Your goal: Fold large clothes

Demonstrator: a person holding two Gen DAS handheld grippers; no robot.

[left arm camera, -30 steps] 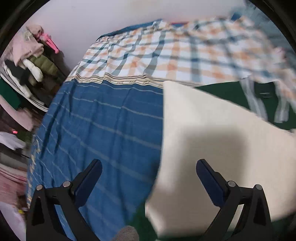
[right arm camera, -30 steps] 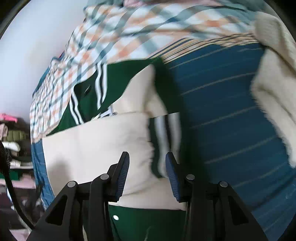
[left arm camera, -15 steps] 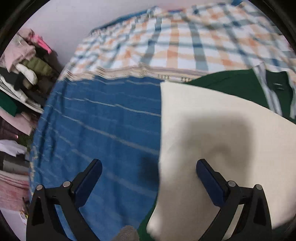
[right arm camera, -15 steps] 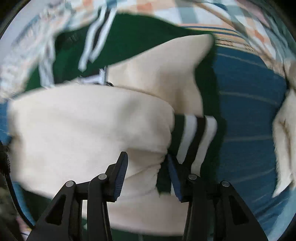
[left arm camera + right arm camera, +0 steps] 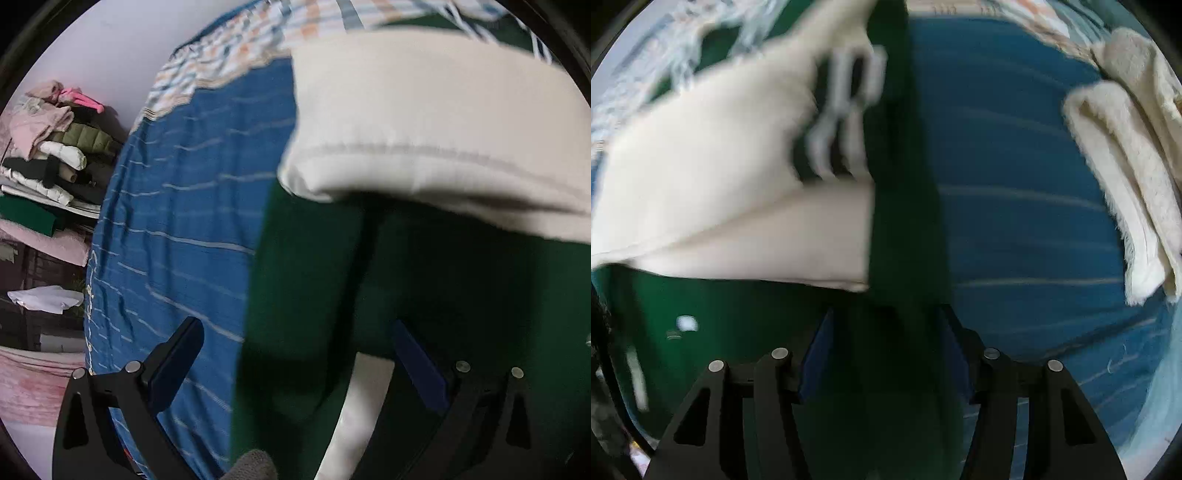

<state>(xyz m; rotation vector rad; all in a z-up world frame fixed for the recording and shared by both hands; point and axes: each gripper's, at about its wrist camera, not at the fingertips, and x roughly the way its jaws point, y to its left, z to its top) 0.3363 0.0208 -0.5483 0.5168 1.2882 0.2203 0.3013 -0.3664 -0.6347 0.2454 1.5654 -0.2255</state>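
A green jacket (image 5: pixel 424 295) with cream sleeves (image 5: pixel 424 110) lies on the blue striped bedspread (image 5: pixel 177 221). The sleeves are folded across its body, and a striped cuff (image 5: pixel 842 122) shows in the right wrist view. My left gripper (image 5: pixel 295 354) is open and hovers over the jacket's left edge near the hem. My right gripper (image 5: pixel 886 350) is open, its jaws on either side of the jacket's green right edge (image 5: pixel 905 221). The image is blurred from motion.
A cream fleece garment (image 5: pixel 1126 166) lies folded on the bed to the right. A plaid sheet (image 5: pixel 229 55) covers the far end of the bed. A stack of folded clothes (image 5: pixel 48 155) stands beside the bed at the left, against a white wall.
Both grippers have drawn back toward the jacket's hem, so the green body now fills the lower view. The right gripper has opened wider and let go of the cream sleeve.
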